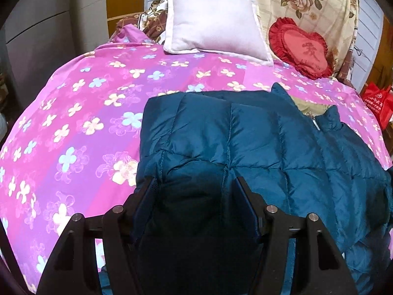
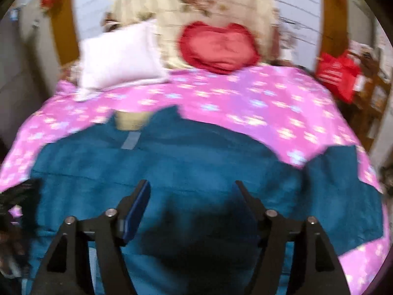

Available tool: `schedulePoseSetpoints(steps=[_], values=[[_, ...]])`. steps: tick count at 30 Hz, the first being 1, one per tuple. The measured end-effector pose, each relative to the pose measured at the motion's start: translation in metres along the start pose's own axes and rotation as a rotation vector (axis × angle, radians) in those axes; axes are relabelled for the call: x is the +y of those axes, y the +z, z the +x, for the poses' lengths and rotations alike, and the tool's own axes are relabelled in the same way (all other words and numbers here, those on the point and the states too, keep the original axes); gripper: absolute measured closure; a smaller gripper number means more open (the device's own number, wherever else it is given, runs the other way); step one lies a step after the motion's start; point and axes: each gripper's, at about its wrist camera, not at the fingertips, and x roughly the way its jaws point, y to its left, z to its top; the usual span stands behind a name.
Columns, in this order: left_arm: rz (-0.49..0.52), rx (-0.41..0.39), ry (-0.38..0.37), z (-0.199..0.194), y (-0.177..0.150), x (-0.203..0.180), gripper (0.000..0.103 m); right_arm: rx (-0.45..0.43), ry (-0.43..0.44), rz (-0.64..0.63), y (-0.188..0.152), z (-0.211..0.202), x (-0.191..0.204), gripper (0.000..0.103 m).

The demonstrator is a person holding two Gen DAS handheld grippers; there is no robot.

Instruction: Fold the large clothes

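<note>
Jacket (image 1: 258, 142) on the bedspread (image 1: 73, 123) — left tongs (image 1: 196, 186) clamp a fold; right tongs (image 2: 191, 189) seemingly released.

Left gripper (image 1: 195, 184), angled down over the blue puffer jacket (image 1: 258, 132), clamps a padded fold; right gripper (image 2: 191, 189) hovers above the same jacket, jaws apart, gripping nothing.
</note>
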Motion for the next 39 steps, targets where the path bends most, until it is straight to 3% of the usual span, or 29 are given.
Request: schedulePoseSetpoints(steps=[4,7,10,17,22,27,32,39], values=[[-0.005,0.005,-0.005,0.006,-0.005,0.000,0.062,0.033,0.097,-0.088,0.004,0.035,0.048,0.030],[0.001,-0.002,-0.008,0.008,-0.009,0.000,0.061,0.070,0.086,-0.152,0.000,0.061,0.074,0.030],[-0.008,-0.009,-0.026,0.009,-0.010,0.003,0.058,0.107,0.021,-0.178,-0.010,0.084,0.080,0.030],[-0.014,-0.021,-0.031,0.014,-0.013,0.003,0.055,0.119,0.025,-0.180,-0.026,0.096,0.070,0.029],[0.005,-0.028,-0.007,0.015,-0.015,-0.001,0.055,0.093,0.035,-0.165,-0.022,0.068,0.060,0.029],[0.005,-0.029,-0.006,0.016,-0.016,-0.001,0.054,0.043,-0.047,-0.142,-0.021,0.043,0.027,0.029],[0.011,-0.027,0.000,0.016,-0.016,-0.002,0.053,0.101,-0.168,-0.094,-0.030,0.053,-0.009,0.028],[0.014,-0.024,0.004,0.017,-0.017,-0.001,0.051,0.111,-0.138,-0.040,-0.050,0.063,-0.022,0.019]])
